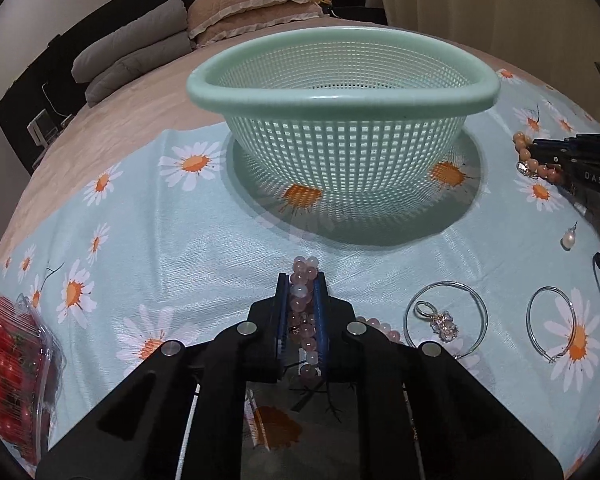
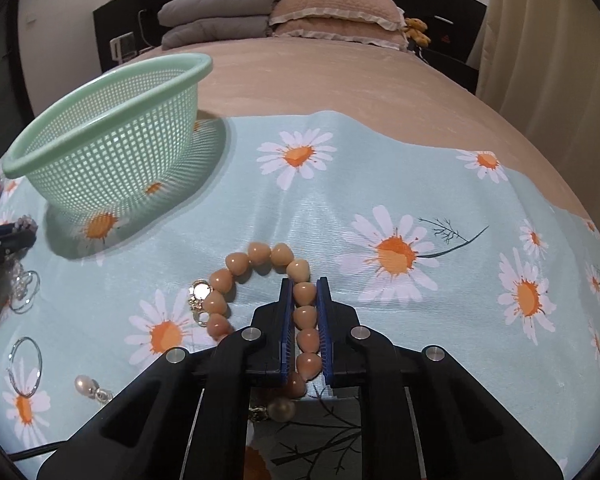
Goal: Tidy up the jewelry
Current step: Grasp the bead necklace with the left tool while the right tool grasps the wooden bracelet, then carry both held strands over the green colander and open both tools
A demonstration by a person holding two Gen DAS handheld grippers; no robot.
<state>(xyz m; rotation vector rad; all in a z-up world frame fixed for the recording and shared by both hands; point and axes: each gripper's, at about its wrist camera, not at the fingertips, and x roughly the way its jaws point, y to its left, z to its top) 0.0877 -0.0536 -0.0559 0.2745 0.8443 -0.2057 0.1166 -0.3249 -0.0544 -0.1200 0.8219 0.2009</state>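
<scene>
A pale pink round-bead bracelet lies bunched on the daisy-printed light blue cloth spread over the bed, just in front of the mint green plastic mesh basket. The left gripper is clenched on it, several beads pinched between the blue pads while a few poke out past the tips and more trail to the right.

An orange-tan heart-bead bracelet lies curved on the same cloth, well to the right of the basket. The right gripper is clamped on one side of its loop, a row of beads squeezed between the pads, the charm end lying free to the left.

The step in hand looks like lifting both bracelets for the basket. To do it well, each should rise straight up until its dangling loop clears the cloth, so no beads drag or catch in the fabric. The grips hold only part of each strand, so a slow carry suits, with release only once over the rim.

Two thin silver hoop bangles, a small clear crystal charm and a pearl drop earring wait on the cloth near the right gripper.
</scene>
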